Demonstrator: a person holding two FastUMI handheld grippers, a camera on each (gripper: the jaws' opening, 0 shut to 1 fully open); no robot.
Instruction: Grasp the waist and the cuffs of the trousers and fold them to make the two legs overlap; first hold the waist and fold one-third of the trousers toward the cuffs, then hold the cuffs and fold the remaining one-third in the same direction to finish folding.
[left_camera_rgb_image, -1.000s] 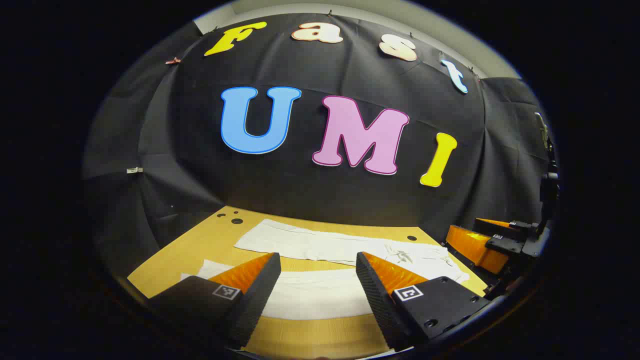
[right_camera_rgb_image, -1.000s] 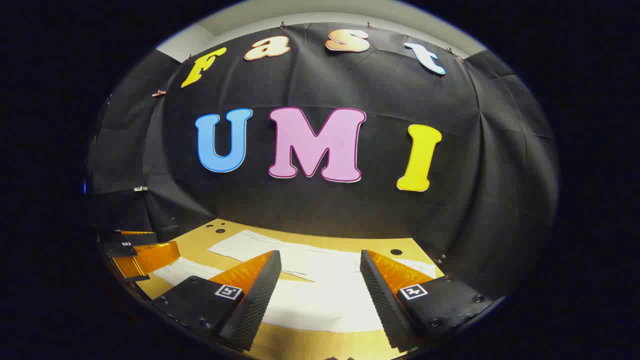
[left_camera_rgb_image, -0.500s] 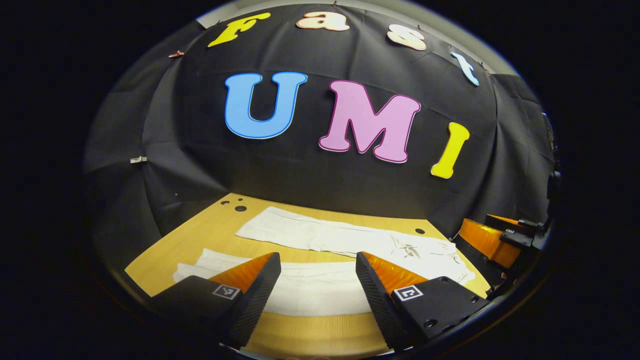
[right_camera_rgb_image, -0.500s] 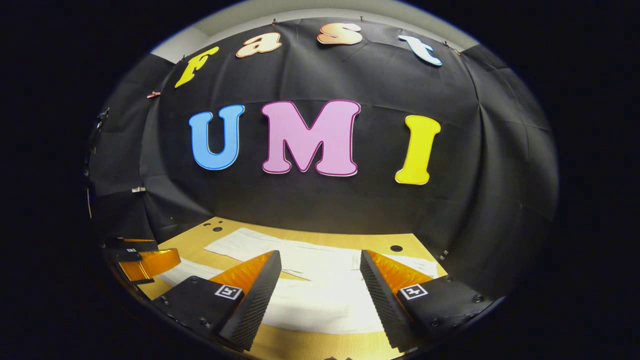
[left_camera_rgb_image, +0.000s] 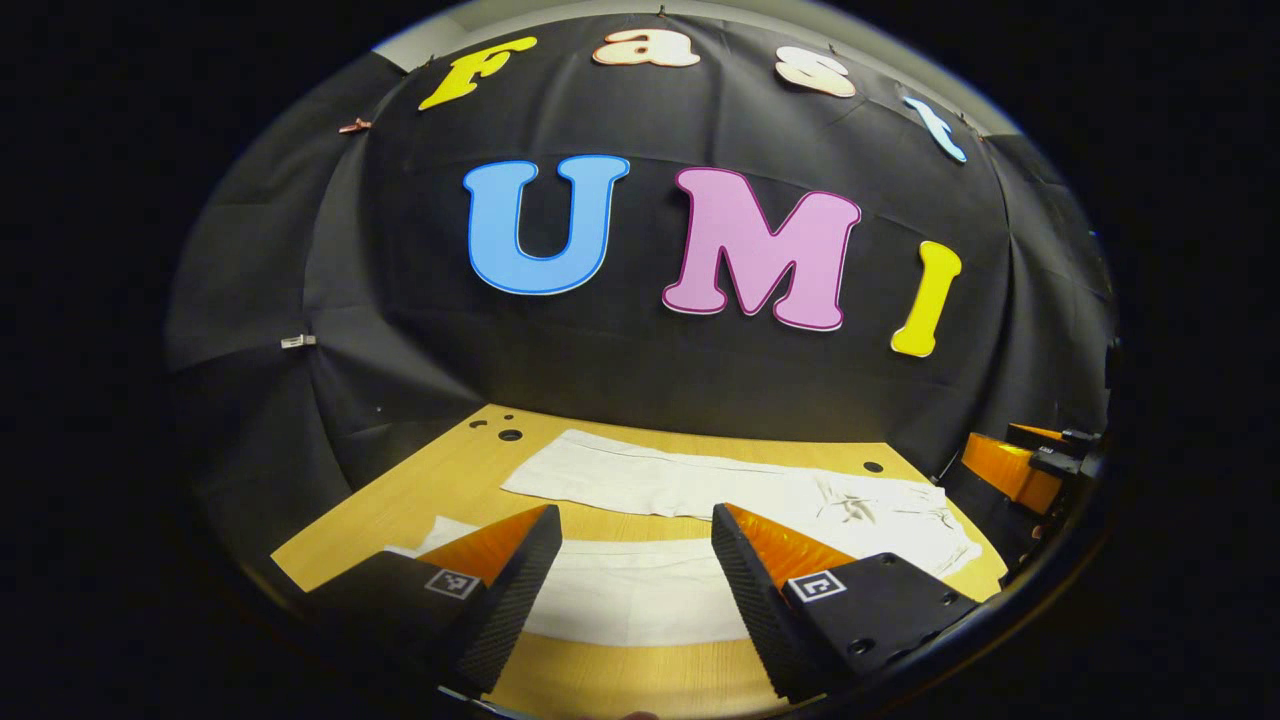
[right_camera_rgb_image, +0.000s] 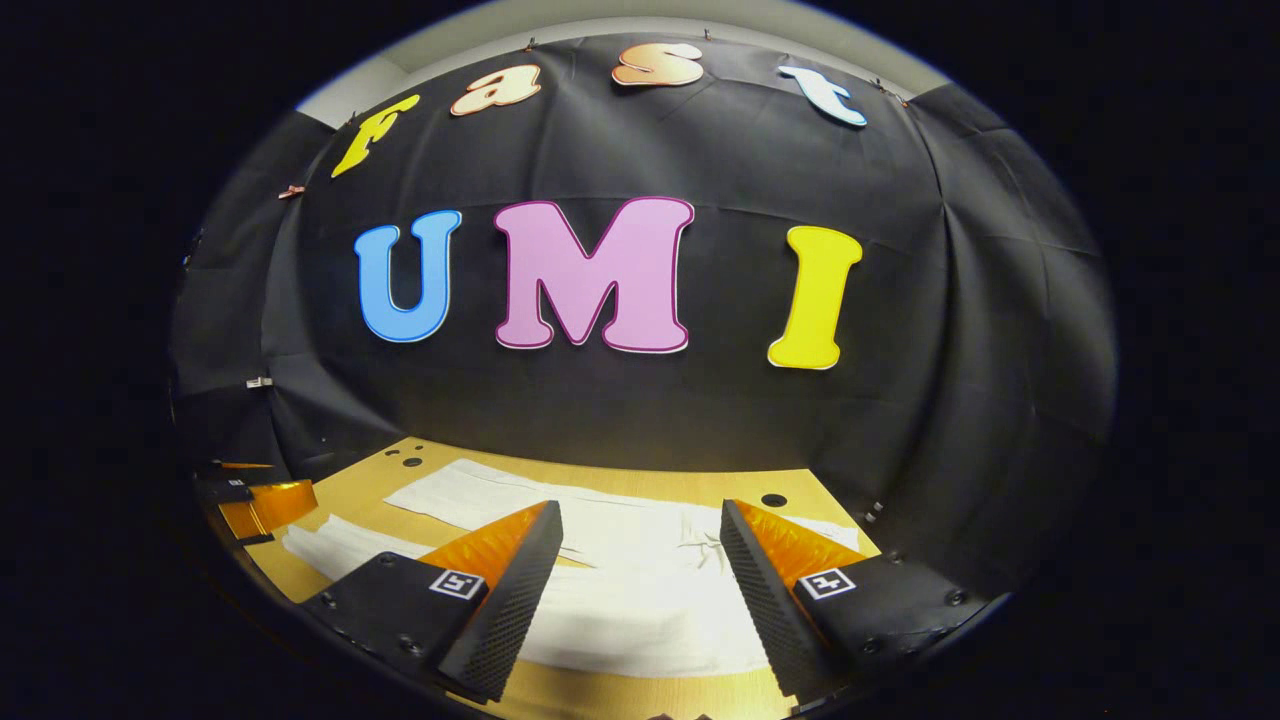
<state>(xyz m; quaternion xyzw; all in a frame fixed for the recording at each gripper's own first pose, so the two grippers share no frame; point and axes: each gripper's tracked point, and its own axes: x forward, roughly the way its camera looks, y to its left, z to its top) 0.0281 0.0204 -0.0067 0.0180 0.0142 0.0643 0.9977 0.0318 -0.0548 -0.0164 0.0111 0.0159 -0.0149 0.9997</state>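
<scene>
Table: a wooden table (left_camera_rgb_image: 420, 490) is holding the clothes.
On it: white trousers (left_camera_rgb_image: 690, 485) are lying flat, legs apart.

One pair of white trousers (left_camera_rgb_image: 700, 490) is counted on one wooden table (left_camera_rgb_image: 420, 495), with two legs laid apart. Two grippers are counted: the left gripper (left_camera_rgb_image: 636, 570) and the right gripper (right_camera_rgb_image: 640, 565), each with two fingers. Three round holes (left_camera_rgb_image: 510, 435) are counted at the table's far left corner.
</scene>
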